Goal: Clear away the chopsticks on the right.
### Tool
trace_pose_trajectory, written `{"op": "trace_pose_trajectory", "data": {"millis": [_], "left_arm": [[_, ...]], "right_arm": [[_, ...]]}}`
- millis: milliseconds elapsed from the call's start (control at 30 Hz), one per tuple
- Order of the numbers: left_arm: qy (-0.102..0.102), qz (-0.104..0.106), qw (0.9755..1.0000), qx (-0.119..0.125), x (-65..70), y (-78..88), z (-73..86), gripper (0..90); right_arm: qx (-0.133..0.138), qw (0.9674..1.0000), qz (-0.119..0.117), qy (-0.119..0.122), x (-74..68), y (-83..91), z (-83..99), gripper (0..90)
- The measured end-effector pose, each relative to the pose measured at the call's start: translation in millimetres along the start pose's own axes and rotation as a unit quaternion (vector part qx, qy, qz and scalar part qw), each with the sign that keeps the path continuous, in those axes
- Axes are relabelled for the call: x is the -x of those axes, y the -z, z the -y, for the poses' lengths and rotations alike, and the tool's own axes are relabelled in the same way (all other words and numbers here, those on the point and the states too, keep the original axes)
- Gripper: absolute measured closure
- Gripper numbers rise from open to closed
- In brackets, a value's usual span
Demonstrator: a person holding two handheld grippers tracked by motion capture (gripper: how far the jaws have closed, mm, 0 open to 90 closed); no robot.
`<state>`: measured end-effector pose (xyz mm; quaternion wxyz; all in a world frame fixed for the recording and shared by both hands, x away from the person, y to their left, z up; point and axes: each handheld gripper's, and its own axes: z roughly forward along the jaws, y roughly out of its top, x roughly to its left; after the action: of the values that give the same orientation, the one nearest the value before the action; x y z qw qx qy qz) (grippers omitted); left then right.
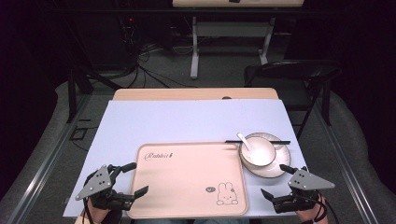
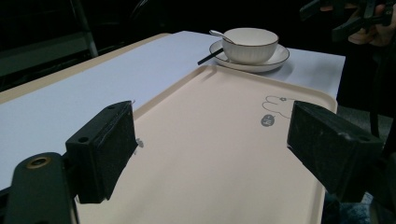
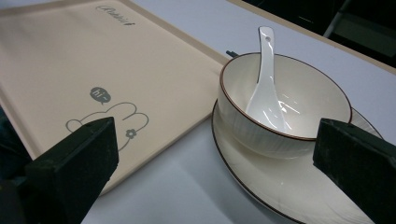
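A flat beige rectangular plastic tray [image 1: 187, 177] printed with a small rabbit drawing [image 1: 226, 193] lies on the near part of a pale lavender sheet [image 1: 187, 121] that covers the wooden table [image 1: 194, 94]. Just beside the tray's far right corner sits a round white ceramic plate [image 1: 275, 169], and on it stands a white ceramic bowl with a dark rim [image 1: 258, 154] holding a white ceramic spoon [image 1: 244, 141]. A black chopstick [image 1: 257, 141] lies across the plate's far edge behind the bowl. The left gripper [image 1: 135, 178] hangs at the tray's left edge, jaws spread wide and holding nothing. The right gripper [image 1: 275, 181] is near the plate's front edge, jaws likewise wide apart and empty
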<state>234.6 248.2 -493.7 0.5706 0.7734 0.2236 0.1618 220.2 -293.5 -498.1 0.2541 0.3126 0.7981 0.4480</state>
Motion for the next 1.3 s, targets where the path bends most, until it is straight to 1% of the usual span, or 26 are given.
{"op": "trace_pose_trajectory", "data": {"millis": [33, 67, 100, 133, 233, 267, 333, 367, 433, 500, 600, 633, 667, 700, 733, 833, 867, 900, 967, 1000, 1033, 1067, 1133, 1200, 1233, 1300], "left_arm": [[0.002, -0.004, 1.0, 0.004, 0.3, 0.7, 0.2, 15.4], [0.003, 0.001, 1.0, 0.007, -0.4, 0.6, 0.6, 15.4], [0.003, 0.001, 1.0, 0.007, -0.4, 0.6, 0.6, 15.4], [0.003, 0.005, 1.0, 0.0, -1.1, 0.9, 0.3, 15.4], [0.003, 0.005, 1.0, 0.006, -0.3, 1.0, 0.7, 15.4], [0.002, 0.005, 1.0, 0.004, -0.1, 1.2, 0.4, 15.4], [0.0, 0.002, 1.0, 0.002, 0.3, 1.0, 0.3, 15.4], [-0.002, 0.007, 1.0, -0.004, 0.3, 0.6, -0.1, 15.4], [-0.002, 0.005, 1.0, -0.003, 0.9, 0.0, 0.0, 15.5], [-0.002, 0.01, 0.9999, -0.004, 0.3, 0.8, -0.1, 15.5], [-0.001, 0.007, 1.0, -0.005, -0.1, 1.0, 0.0, 15.4], [-0.001, 0.007, 1.0, -0.005, -0.1, 1.0, 0.0, 15.4], [0.0, 0.007, 1.0, -0.005, -0.4, 1.0, 0.1, 15.5], [0.001, 0.007, 1.0, -0.005, -0.6, 1.1, 0.2, 15.5], [0.001, 0.009, 0.9999, -0.004, -1.0, 1.1, 0.3, 15.4], [0.003, 0.007, 1.0, -0.004, -1.2, 1.0, 0.4, 15.5], [0.002, 0.007, 1.0, -0.004, -1.2, 1.0, 0.4, 15.5], [0.002, 0.007, 1.0, -0.004, -1.1, 1.0, 0.3, 15.5], [0.002, 0.004, 1.0, -0.006, -0.8, 0.9, 0.1, 15.4], [0.001, 0.003, 1.0, -0.006, -0.8, 0.8, 0.1, 15.4], [0.001, 0.003, 1.0, -0.006, -0.8, 0.8, 0.1, 15.4], [0.002, 0.006, 1.0, -0.007, -0.6, 0.7, 0.0, 15.5], [0.002, 0.006, 1.0, -0.007, -0.5, 1.0, 0.0, 15.5], [0.002, 0.005, 1.0, -0.006, -0.6, 1.1, 0.0, 15.4], [0.003, 0.006, 1.0, -0.005, -0.6, 0.7, 0.0, 15.5], [0.003, 0.006, 1.0, -0.006, -0.4, 0.5, -0.1, 15.4]], "right_arm": [[0.001, 1.0, 0.003, 0.001, 0.5, 0.4, 0.1, 0.0], [0.0, 1.0, 0.005, 0.001, 1.0, 0.5, 0.1, 0.0], [0.0, 1.0, 0.005, 0.001, 1.0, 0.5, 0.1, 0.0], [-0.002, 1.0, 0.008, 0.002, 1.5, 0.4, 0.0, 0.0], [-0.012, 0.9997, 0.02, 0.008, 4.0, 2.0, -1.5, 0.0], [-0.014, 0.9997, 0.021, 0.007, 5.4, 2.6, -1.5, 0.0], [-0.027, 0.9995, 0.018, 0.005, 8.9, 3.7, -2.9, 0.0], [-0.033, 0.9993, 0.016, 0.006, 10.9, 3.6, -4.1, 0.0], [-0.049, 0.9987, 0.015, 0.006, 15.6, 2.9, -6.9, 0.0], [-0.053, 0.9984, 0.014, 0.01, 19.6, 4.2, -9.6, 0.0], [-0.064, 0.9976, 0.014, 0.022, 27.6, 5.2, -15.5, 0.0], [-0.064, 0.9976, 0.014, 0.022, 27.6, 5.2, -15.5, 0.0], [-0.079, 0.9964, 0.013, 0.028, 34.1, 4.7, -20.6, 0.0], [-0.079, 0.9964, 0.013, 0.028, 34.1, 4.7, -20.6, 0.0], [-0.085, 0.996, 0.009, 0.028, 37.8, 4.7, -23.3, 0.7], [-0.109, 0.9933, 0.004, 0.039, 53.2, 3.4, -34.0, 0.8], [-0.109, 0.9933, 0.004, 0.039, 53.2, 3.4, -34.0, 0.8], [-0.118, 0.992, 0.0, 0.044, 61.9, 3.3, -40.2, 0.6], [-0.124, 0.991, 0.001, 0.05, 68.4, 2.8, -45.4, 0.4], [-0.126, 0.9907, -0.005, 0.051, 71.7, 2.4, -48.2, 0.2], [-0.126, 0.9907, -0.005, 0.051, 71.7, 2.4, -48.2, 0.2], [-0.137, 0.9888, -0.004, 0.059, 77.7, 0.7, -53.9, 0.1], [-0.148, 0.987, -0.011, 0.061, 84.3, -2.3, -58.7, 0.0], [-0.15, 0.9866, -0.008, 0.064, 87.1, -3.6, -61.0, 0.0], [-0.159, 0.9849, -0.016, 0.066, 94.2, -6.3, -65.9, 0.0], [-0.165, 0.9837, -0.019, 0.068, 100.6, -9.0, -70.5, 0.0]]}}
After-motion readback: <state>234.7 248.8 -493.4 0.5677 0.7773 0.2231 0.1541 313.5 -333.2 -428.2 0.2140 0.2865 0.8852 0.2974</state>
